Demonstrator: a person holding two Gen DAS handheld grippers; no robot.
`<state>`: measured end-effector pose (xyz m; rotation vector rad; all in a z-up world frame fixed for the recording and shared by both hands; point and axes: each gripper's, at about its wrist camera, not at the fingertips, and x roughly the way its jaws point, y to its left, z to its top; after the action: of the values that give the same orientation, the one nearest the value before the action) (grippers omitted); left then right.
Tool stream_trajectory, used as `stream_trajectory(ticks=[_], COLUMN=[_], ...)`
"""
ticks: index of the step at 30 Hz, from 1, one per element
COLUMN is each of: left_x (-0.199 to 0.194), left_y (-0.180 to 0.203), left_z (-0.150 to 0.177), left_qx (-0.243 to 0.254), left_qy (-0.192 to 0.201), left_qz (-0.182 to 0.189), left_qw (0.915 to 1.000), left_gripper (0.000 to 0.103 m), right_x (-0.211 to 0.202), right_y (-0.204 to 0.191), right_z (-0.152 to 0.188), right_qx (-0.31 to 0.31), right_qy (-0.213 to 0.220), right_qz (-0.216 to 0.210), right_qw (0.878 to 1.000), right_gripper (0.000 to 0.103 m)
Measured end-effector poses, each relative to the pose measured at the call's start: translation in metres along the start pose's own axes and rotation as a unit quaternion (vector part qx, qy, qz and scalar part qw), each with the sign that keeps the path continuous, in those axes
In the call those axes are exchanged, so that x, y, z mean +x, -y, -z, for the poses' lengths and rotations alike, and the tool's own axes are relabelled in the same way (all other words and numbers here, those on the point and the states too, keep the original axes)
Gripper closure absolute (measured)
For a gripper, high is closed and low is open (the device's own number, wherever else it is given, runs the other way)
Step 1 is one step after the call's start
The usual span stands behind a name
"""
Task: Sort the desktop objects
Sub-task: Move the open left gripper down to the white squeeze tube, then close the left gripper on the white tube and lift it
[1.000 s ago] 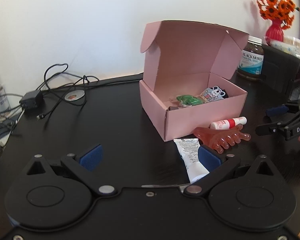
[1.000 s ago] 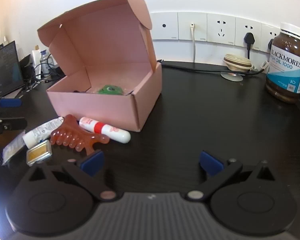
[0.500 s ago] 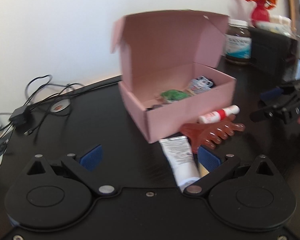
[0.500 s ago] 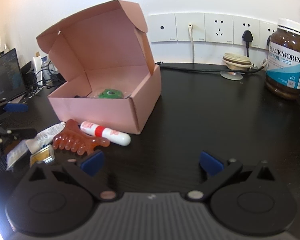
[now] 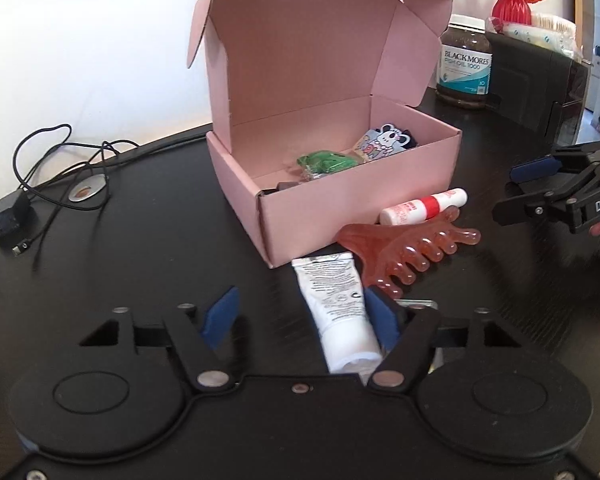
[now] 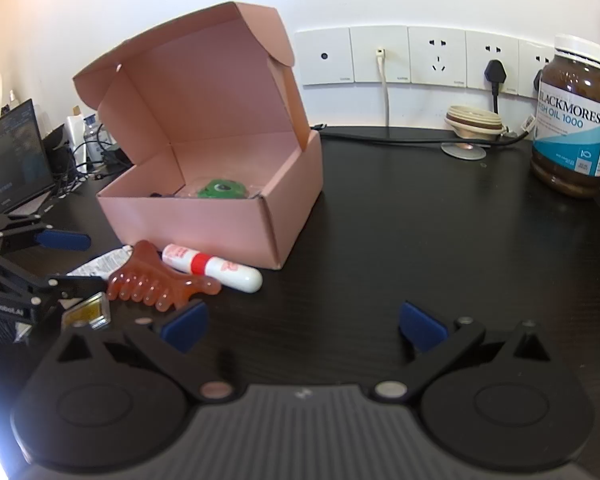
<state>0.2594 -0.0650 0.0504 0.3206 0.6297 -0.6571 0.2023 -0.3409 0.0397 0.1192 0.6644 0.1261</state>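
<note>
Left gripper (image 5: 300, 314): my jaws had just been closing, now about half as wide as a second before. The white tube (image 5: 336, 304) lay between them, against the right pad (image 5: 380, 318); the left pad (image 5: 220, 316) stood clear of it, so no clamp. The tube sat nearer the middle of my left view than a second earlier. Right gripper (image 6: 302, 326): jaws wide apart over bare black desk (image 6: 380, 220), nothing between them, unchanged. Tube's crimped end lay just beside the pink box (image 5: 340, 204) corner, next to the red comb (image 5: 404, 252) and the red-banded white stick (image 5: 424, 208).
</note>
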Motion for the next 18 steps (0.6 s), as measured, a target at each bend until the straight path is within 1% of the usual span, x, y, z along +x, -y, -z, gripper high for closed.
stream_trajectory(ticks=[4, 7, 9, 10, 12, 14, 18], left_x=[-0.0011, -0.0026, -0.0042, -0.0049, -0.0063, -0.0074, -0.0087], left_y=[-0.0014, -0.0032, -0.0016, -0.0006, 0.0015, 0.0047, 0.0042], left_z=[0.0027, 0.005, 0.0049, 0.0046, 0.004, 0.0038, 0.0065], left_qx=[-0.012, -0.022, -0.017, -0.016, -0.012, -0.006, -0.014], left_qy=[-0.001, 0.001, 0.001, 0.001, 0.0, 0.0, 0.006], left_qz=[0.01, 0.017, 0.019, 0.02, 0.023, 0.024, 0.025], left_qw=[0.9999, 0.9996, 0.9997, 0.9997, 0.9997, 0.9997, 0.9996], left_gripper=[0.038, 0.042, 0.052, 0.054, 0.067, 0.072, 0.073], right_x=[-0.0002, -0.0002, -0.0002, -0.0002, 0.0, 0.0003, 0.0], right_y=[-0.0003, -0.0003, -0.0004, -0.0003, 0.0, 0.0, -0.0004], right_z=[0.0002, 0.0003, 0.0002, 0.0002, 0.0003, 0.0003, 0.0], right_qx=[0.0, 0.001, 0.0, 0.0, 0.0, 0.0, 0.001], right_qy=[0.0, 0.0, 0.0, 0.0, 0.0, 0.0, 0.0], right_qz=[0.0, 0.0, 0.0, 0.0, 0.0, -0.001, -0.001], right_qw=[1.0, 1.0, 1.0, 1.0, 1.0, 1.0, 1.0], right_gripper=[0.001, 0.001, 0.001, 0.001, 0.001, 0.001, 0.001])
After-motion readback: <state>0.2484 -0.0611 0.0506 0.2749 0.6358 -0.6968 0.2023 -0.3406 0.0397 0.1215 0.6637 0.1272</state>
